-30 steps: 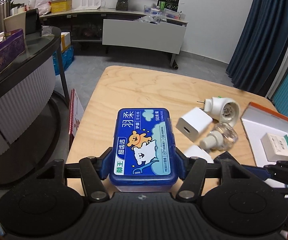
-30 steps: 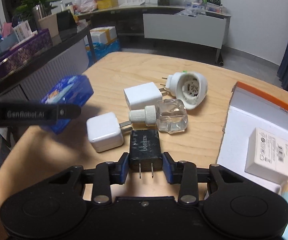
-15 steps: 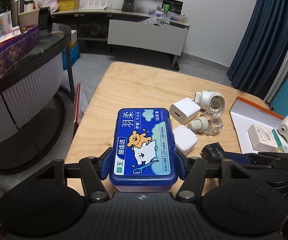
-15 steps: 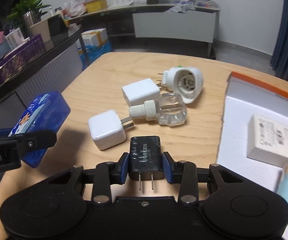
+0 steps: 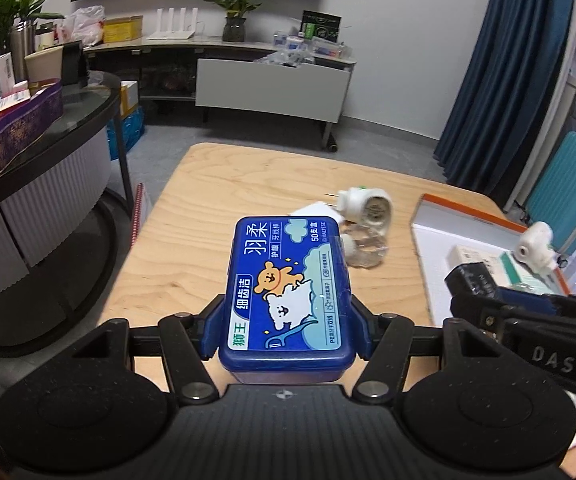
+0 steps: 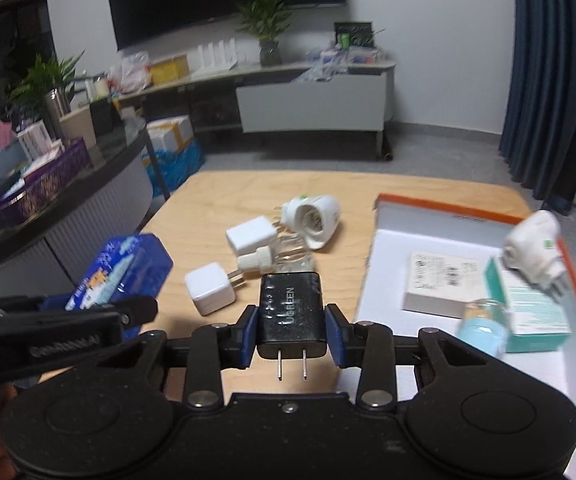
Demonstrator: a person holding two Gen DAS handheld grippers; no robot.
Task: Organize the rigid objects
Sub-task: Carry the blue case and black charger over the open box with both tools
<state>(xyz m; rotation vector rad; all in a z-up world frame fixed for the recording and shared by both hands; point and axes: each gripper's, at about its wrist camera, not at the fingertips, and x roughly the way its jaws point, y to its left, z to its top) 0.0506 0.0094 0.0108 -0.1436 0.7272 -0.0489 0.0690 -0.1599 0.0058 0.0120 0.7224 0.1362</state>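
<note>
Pinching blue floss box [image 5: 288, 288], left gripper [image 5: 286, 330] jaws; right gripper [image 6: 291, 334] jaws clamp black charger [image 6: 291, 314].

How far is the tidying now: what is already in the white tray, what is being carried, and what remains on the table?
Done: a white box, a teal box and a white plug-in unit lie in the tray.
In hand: the left hand-held gripper holds the blue floss box; the right hand-held gripper holds the black charger.
Left on the table: two white chargers, a clear bottle and another plug-in unit.

Glossy plastic floss box [image 5: 288, 284]; matt black plastic charger [image 6: 291, 314]; pale wood table [image 5: 192, 248], prob. smooth.
</note>
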